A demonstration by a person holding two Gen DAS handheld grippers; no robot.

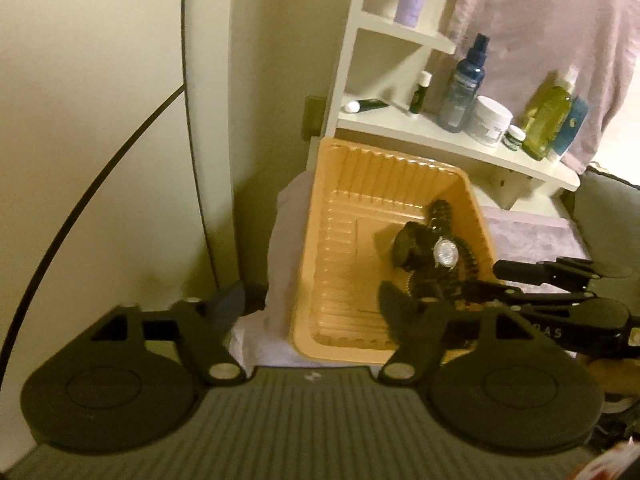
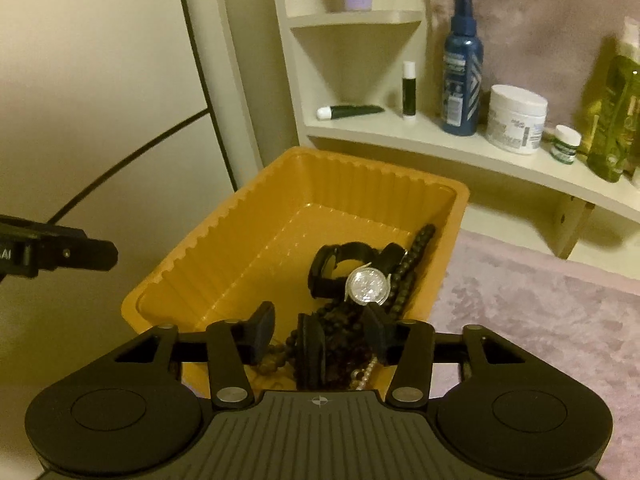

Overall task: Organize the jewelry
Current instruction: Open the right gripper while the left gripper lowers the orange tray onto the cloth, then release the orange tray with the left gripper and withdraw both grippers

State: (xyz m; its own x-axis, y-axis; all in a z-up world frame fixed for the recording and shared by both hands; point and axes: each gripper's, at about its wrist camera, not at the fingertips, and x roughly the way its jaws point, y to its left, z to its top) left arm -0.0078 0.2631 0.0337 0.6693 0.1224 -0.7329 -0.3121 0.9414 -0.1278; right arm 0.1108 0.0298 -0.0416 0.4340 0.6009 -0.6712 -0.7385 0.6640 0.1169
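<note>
Beads (image 2: 352,344), watch (image 2: 367,285) inside orange tray (image 2: 224,216).

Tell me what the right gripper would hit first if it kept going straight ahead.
Probably the dark bead necklace heaped in the orange tray, just past the open right gripper; the silver watch lies a little beyond. Depth is uncertain.

Cream wall (image 2: 100,60) fills the left; white corner shelves (image 2: 400,136) holding bottles (image 2: 462,68) stand upper right, pink carpet (image 2: 520,320) lower right, under dim yellowish light.

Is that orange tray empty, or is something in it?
Not empty. The orange tray holds a silver-faced watch and dark bead strands heaped at one end; the rest is bare.
</note>
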